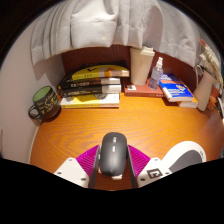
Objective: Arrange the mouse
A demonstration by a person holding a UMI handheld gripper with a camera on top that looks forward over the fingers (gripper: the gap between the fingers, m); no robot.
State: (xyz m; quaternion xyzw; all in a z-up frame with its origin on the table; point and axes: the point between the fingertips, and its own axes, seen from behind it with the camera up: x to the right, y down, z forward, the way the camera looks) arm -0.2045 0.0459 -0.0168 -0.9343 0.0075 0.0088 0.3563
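A dark grey computer mouse (pixel 113 154) sits lengthwise between my gripper's (pixel 113 162) two fingers, its nose pointing ahead over the wooden desk (pixel 75 128). The magenta pads (pixel 89 158) press against its left and right sides, so the gripper is shut on it. The rear end of the mouse is hidden low between the fingers. I cannot tell whether the mouse rests on the desk or is held just above it.
A stack of books (pixel 95 84) lies at the back of the desk, with a green mug (pixel 43 99) to its left. A white bottle (pixel 156 70) and a blue book (pixel 178 93) are at the back right. A white rounded object (pixel 186 156) sits just right of the fingers.
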